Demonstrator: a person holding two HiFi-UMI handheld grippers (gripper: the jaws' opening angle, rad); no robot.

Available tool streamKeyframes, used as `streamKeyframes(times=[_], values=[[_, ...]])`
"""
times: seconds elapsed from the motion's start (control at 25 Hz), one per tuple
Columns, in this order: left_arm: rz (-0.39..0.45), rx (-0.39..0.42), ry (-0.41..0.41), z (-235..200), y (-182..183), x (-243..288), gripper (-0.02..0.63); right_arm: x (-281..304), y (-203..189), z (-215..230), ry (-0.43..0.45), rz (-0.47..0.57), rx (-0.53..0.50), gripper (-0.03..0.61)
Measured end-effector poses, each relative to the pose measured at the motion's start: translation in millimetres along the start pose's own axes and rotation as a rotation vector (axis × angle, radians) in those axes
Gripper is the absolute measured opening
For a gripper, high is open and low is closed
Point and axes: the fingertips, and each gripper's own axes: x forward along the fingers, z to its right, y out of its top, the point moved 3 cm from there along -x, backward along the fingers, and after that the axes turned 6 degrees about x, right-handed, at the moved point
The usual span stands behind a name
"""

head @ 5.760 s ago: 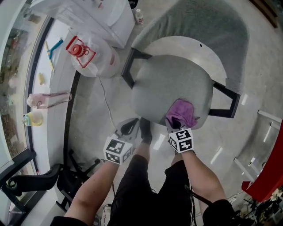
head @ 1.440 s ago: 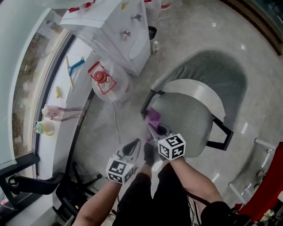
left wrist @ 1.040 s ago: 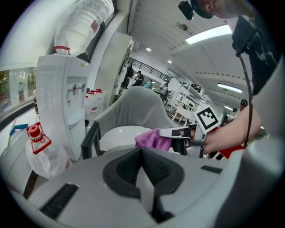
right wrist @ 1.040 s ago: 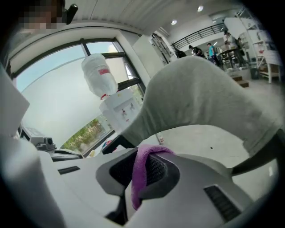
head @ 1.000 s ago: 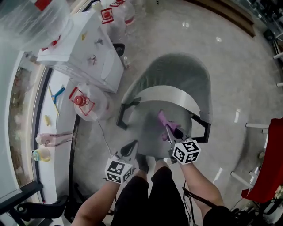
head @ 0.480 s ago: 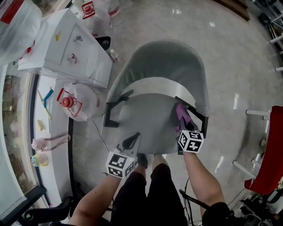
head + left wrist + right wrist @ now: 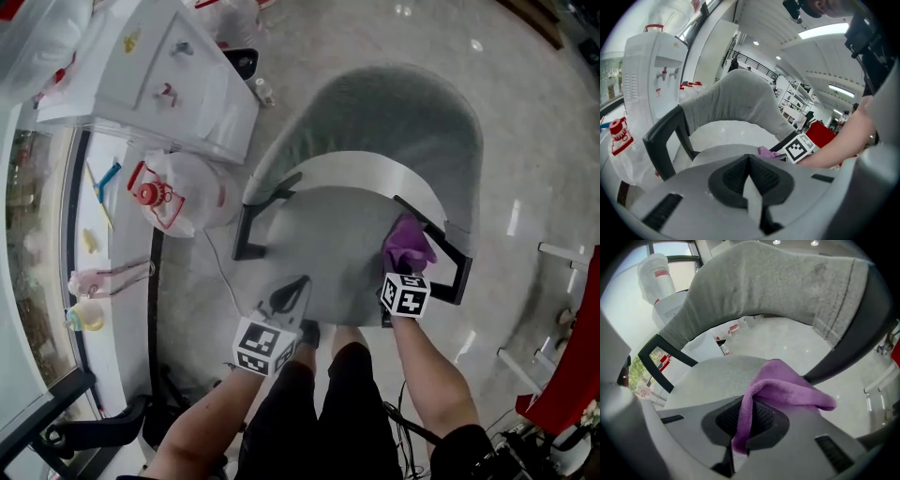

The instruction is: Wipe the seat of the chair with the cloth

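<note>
A: Closest in, we've got the left gripper point(image 7: 750, 161) hovering at the front left edge of the round grey upholstered chair seat point(image 7: 319, 248). Jaws?

B: Pressed together, we'd say. The ribbed black pads point(image 7: 765, 177) meet along one line in the left gripper view, and nothing sits between them. Whether it touches the seat, we can't tell.

A: And across from it, the right gripper point(image 7: 403, 272)?

B: That one's busy. Its jaws are clamped on a fold of the purple terry cloth point(image 7: 787, 387). In the right gripper view we see a strip of it pinched right in the closed jaws, and the rest loops up and forward.

A: Where does the cloth land?

B: On the right side of the seat, we make it, bunched in a loose hump just beside the black armrest on our right point(image 7: 448, 255). From the head view it lies at the seat's right rim, directly ahead of the gripper's body.

A: So the two grippers are well apart, one at each front corner.

B: Right, with bare grey seat between them.

A: Moving further out?

B: The black armrest on our left point(image 7: 255, 225) frames the other side, and beyond the seat we've got the curved grey fabric backrest point(image 7: 412, 112) wrapping round the rear.

A: And past the chair?

B: Glossy pale stone floor point(image 7: 534, 122), a clear plastic water jug with a red cap point(image 7: 173, 192) off to the left, and the white water dispenser point(image 7: 150, 70) farthest away beside it.
</note>
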Motion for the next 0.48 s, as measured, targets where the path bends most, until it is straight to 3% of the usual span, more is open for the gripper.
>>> streamKeyframes(times=[0.48], values=[[0.032, -0.088, 0.119, -34.5, -12.2, -39.0, 0.008, 40.6, -5.3, -131.8, 0.252, -0.083, -0.184, 0.021]])
